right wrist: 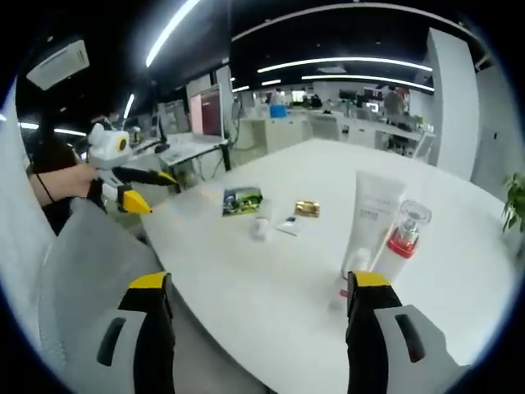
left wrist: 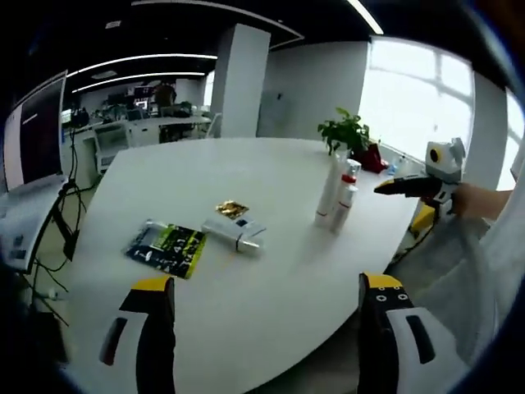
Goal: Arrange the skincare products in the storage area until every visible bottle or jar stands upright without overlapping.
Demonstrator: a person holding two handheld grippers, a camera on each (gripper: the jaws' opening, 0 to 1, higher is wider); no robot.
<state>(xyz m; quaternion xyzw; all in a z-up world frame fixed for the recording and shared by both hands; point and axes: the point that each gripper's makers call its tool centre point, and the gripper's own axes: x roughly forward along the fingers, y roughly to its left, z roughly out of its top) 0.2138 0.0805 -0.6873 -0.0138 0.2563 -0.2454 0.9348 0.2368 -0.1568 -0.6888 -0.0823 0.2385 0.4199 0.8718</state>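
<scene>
Ahead of my spread left claw (left wrist: 267, 316) lay a tube (left wrist: 234, 234) on its side, bottles (left wrist: 338, 197) upright beyond my spread, empty right claw (right wrist: 258, 316); righting it seemed next.

The worktop (left wrist: 271, 271) is smooth, white and faintly glossy. The standing tube (right wrist: 373, 220) looks like matt white plastic; the bottle (right wrist: 402, 240) beside it has a clear, shiny cap. The flat pouch (left wrist: 166, 249) is glossy printed film, the small sachet (left wrist: 231, 209) shiny gold foil.
</scene>
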